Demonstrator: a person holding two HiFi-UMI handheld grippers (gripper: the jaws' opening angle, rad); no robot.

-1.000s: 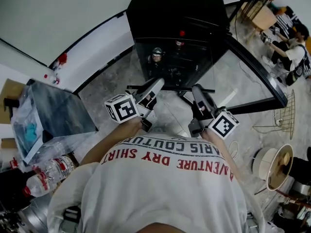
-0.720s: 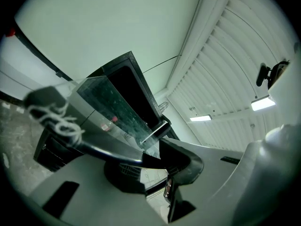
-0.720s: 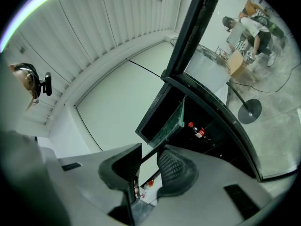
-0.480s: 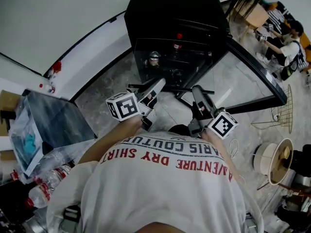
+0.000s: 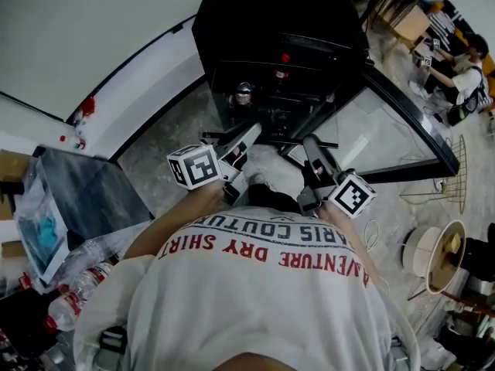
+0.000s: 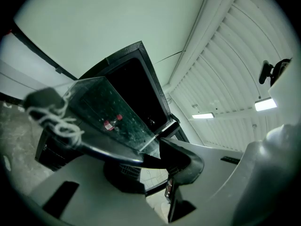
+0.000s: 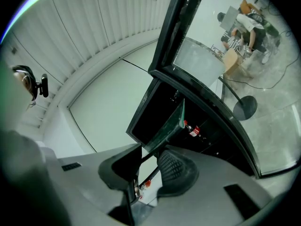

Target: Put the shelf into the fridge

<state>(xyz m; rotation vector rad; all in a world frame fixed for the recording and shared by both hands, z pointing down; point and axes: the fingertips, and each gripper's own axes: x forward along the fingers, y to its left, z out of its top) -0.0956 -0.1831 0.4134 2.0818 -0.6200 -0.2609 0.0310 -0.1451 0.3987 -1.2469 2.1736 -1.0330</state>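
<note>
Tongs on glass shelf, fridge ahead

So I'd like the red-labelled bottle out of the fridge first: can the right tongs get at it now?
Probably not. The right tongs are shut on the glass shelf, as are the left tongs, and the shelf juts out ahead of them toward the bottle in the open fridge.

Grippers: two — left gripper, right gripper. Marker cubes: two, one on each gripper.
Fridge: one, with one open door.
Glass shelf: one.
Bottle with red cap inside fridge: one.
Persons: three — wearer in white shirt, plus two far off, person in striped top and person in white top.
Plastic bottle with red label: one sure; others beside it too blurred for counting.
Wire rack: one.
Round fan-like thing: one.
</note>
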